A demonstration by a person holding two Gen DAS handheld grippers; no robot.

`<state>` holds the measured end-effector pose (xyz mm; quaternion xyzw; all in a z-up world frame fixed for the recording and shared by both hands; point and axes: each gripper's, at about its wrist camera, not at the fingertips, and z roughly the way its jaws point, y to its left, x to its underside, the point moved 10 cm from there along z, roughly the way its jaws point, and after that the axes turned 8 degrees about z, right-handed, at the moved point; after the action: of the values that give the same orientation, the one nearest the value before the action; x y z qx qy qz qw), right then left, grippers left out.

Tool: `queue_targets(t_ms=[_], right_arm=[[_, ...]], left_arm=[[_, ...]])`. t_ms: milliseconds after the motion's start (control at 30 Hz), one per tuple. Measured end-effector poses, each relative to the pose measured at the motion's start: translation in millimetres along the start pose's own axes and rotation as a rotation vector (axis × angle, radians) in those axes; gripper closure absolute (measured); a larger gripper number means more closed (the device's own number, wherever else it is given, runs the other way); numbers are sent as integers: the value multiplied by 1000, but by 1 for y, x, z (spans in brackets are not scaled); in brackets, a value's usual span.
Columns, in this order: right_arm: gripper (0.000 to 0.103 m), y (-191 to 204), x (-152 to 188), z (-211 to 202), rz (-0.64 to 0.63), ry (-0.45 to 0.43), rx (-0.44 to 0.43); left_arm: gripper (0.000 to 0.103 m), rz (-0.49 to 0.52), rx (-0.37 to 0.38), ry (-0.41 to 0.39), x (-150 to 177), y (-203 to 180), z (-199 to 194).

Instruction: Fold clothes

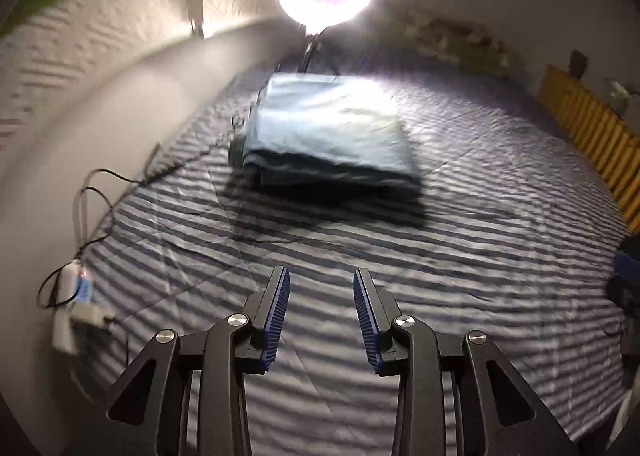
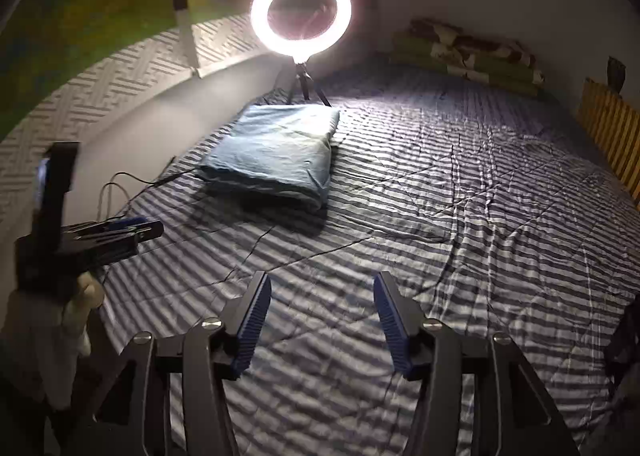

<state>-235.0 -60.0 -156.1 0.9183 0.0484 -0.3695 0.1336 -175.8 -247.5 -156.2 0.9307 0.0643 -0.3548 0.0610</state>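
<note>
free: wide striped bedsheet (image 2: 460,215) in front and to the right | blocked: folded blue cloth (image 2: 272,151) ahead, ring light (image 2: 301,11) just behind it, cable (image 2: 132,183) along left edge

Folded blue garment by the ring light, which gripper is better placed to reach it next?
Probably left: the folded blue garment lies straight ahead of the open left gripper; the right gripper sees it off left.

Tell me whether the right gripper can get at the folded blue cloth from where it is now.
Probably yes. The right gripper is open and empty, and only bare striped bedsheet lies between it and the folded blue cloth. It would have to travel forward, since the cloth lies well ahead.
</note>
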Motion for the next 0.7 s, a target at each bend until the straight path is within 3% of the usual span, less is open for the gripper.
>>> queue_targets(t_ms=[167,400,533,700], right_arm=[[51,10,23,-31,-25,-37,-16],[51,22,33,-64,-44,-66,-49],[45,21,24,-81,-43,-99,-65],[41,8,5,-72,-16,-125,-35]], left_arm=[[63,10,-22,-93,15,-24,-74],[54,43,-2,-163,18,-52,-134],[52,72,18,-207,1,-70,-147],[51,86,50,-211,-30,-87,-126]])
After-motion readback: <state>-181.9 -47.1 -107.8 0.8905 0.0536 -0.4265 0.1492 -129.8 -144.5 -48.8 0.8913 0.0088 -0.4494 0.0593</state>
